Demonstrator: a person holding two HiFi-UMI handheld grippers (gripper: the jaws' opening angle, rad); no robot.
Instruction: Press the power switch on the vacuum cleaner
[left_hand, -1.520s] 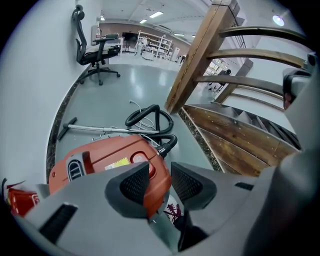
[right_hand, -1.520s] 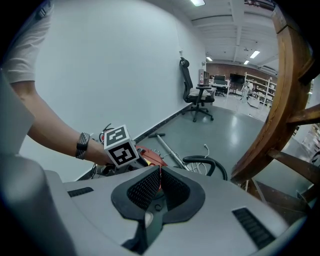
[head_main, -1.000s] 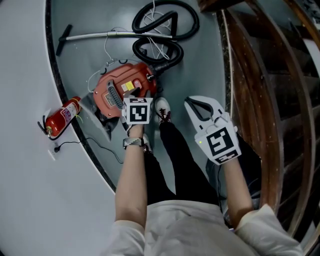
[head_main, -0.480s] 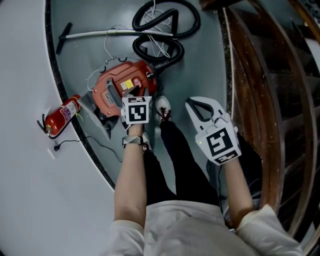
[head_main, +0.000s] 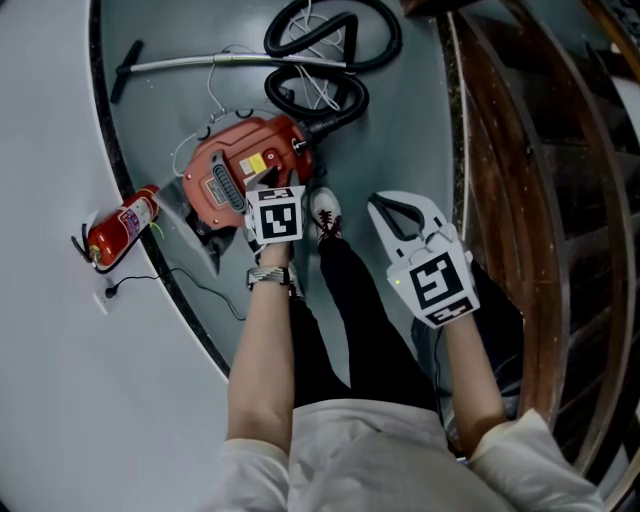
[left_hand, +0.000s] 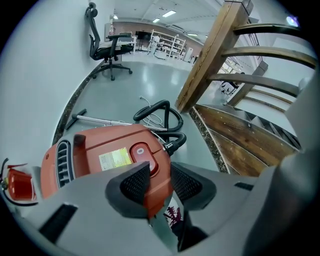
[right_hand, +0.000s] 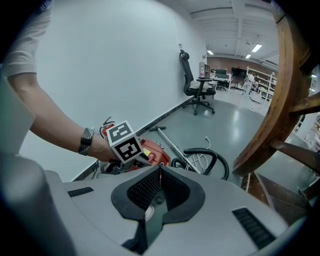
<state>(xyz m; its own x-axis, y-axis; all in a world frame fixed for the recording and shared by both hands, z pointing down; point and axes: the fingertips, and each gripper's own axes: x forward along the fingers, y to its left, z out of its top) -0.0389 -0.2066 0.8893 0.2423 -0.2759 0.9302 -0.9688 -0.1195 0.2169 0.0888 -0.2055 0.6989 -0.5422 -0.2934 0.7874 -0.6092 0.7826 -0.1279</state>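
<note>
The left gripper points steeply down over the near end of the red vacuum cleaner, which lies on the grey floor just ahead of the person's shoe. Its jaws stand released with a clear gap and have just been opening a little. The rounded edge of the vacuum's body shows in that gap, but the textured pads do not press on it. The power switch, a rounded red button beside a yellow label on top of the body, sits just past the tip of the left-hand jaw. Whether that tip touches the button cannot be told. The right gripper hangs off to the side, near the person's leg and well apart from the vacuum. Its jaws are clenched together at the tips with nothing between them. Beyond the vacuum the black hose lies coiled with the metal wand across it, and a fire extinguisher rests by the curved wall edge.
</note>
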